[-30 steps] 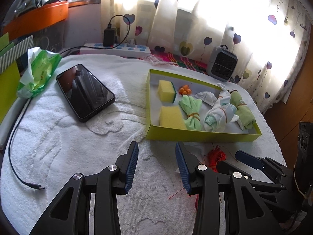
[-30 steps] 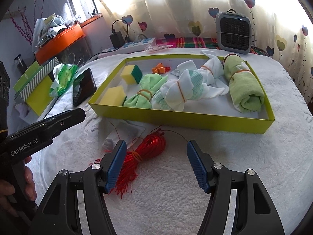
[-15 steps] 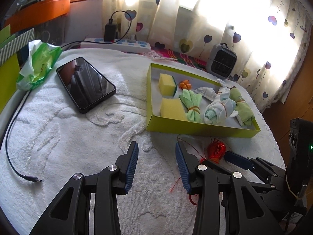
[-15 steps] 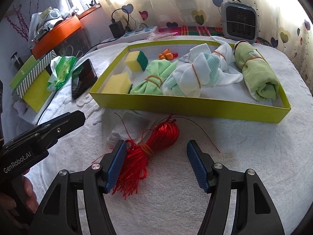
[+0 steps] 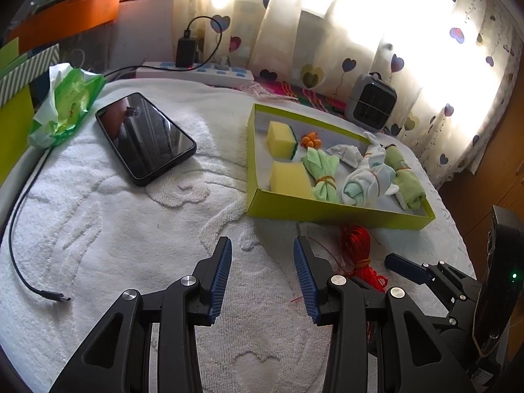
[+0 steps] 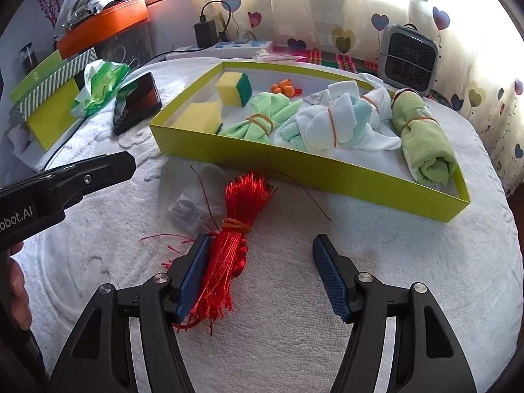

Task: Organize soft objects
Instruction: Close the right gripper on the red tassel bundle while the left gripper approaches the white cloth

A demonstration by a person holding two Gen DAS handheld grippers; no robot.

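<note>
Right tongs (image 6: 258,273), spread, have closed in on red cord bundle (image 6: 234,229) before box (image 6: 294,167); left tongs (image 5: 262,276) spread.

black phone (image 5: 145,137), power strip (image 5: 196,72), small heater (image 5: 371,106)

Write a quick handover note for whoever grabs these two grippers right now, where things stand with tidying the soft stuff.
Left gripper: open, empty, over bare towel.
Right gripper: open, not gripping; the red thread bundle lies between its fingers, against the left-hand finger.
Green box: already holds two yellow sponges, a small orange item and three banded cloth rolls: light green, white-and-mint, green.
Left to do: close on the thread bundle and place it in the box. A clear wrapper lies beside the bundle; a phone is further away.
</note>
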